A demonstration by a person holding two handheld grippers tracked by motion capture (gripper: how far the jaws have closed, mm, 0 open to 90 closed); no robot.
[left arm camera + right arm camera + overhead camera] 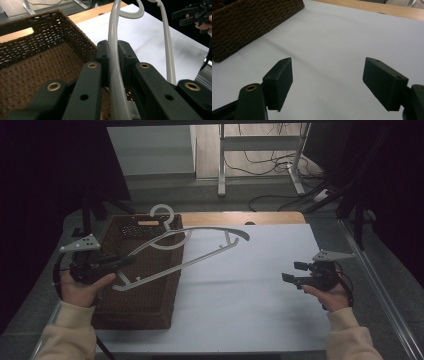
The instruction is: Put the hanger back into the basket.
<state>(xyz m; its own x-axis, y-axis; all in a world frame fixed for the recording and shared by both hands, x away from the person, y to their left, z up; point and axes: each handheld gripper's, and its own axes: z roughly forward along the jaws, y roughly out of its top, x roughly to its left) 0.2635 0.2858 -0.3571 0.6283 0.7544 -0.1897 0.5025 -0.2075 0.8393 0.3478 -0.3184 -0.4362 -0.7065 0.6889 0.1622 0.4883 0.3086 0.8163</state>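
While the left hand-held gripper point(125, 260) is clenched on one arm of a pale grey plastic clothes hanger point(185, 255), the hanger hangs in the air, slanting from above the dark brown woven wicker basket point(150, 312) out over the white sheet that covers the bench point(250, 290). In the high view, the hanger's round hook point(162, 212) lies past the basket's far rim, and its other arm reaches toward the middle of the bench. The left gripper view looks along the two black jaws, which press on the hanger's arm point(113, 62) from both sides, with the open basket point(37, 62) below and to the left of them. The basket sits on the left part of the bench, its near right corner resting on the white sheet.

The right hand-held gripper point(292, 272) is released: its jaws stand wide apart with nothing between them, as the right gripper view shows over bare white sheet point(332, 50). It is held low over the right part of the bench, well apart from the hanger, and points toward the basket point(249, 22). A strip of bare light wood point(240, 218) shows at the bench's far edge.
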